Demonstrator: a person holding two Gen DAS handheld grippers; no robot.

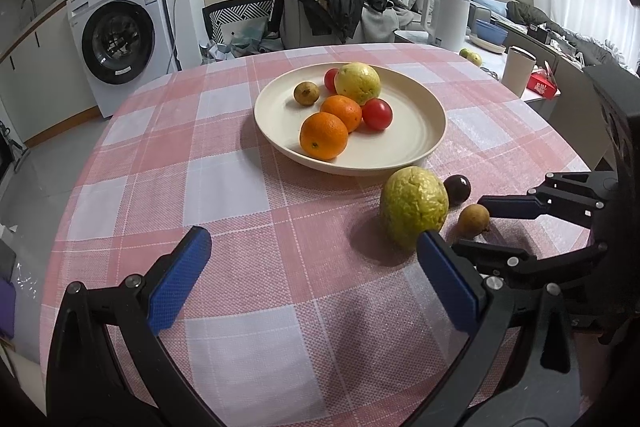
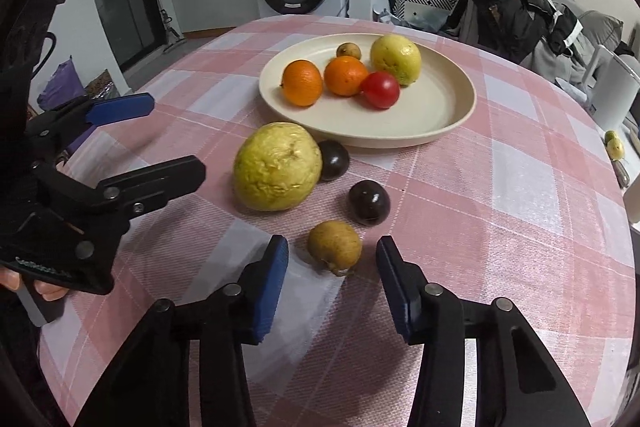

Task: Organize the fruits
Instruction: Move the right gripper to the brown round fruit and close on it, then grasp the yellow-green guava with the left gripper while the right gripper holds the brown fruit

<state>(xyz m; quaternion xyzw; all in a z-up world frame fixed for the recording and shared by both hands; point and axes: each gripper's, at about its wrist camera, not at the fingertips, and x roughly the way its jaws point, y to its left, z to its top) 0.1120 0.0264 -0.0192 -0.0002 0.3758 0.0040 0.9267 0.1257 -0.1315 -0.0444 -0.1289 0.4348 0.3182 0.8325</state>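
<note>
So the right gripper (image 2: 332,267) has its fingers (image 2: 272,279) either side of a small brown fruit (image 2: 335,247), a gap still showing on both sides, not pinching yet. The left gripper (image 1: 316,279) hangs off to the side, fingers spread wide over bare cloth, holding nothing.

Progress-wise I'd say a bit over halfway: the plate (image 2: 440,115) already has two oranges (image 2: 302,83), a yellow-green fruit (image 2: 396,59), a tomato (image 2: 381,89) and a little brown one. Left on the surface (image 2: 500,207): the brown fruit, two dark round ones (image 2: 369,202), and a big wrinkly yellow-green fruit (image 2: 277,166) just beside the plate.

The dark fruit sits close behind the brown one, so it could get bumped and roll. Kettle (image 1: 446,19) and cup (image 1: 518,71) are well clear.
</note>
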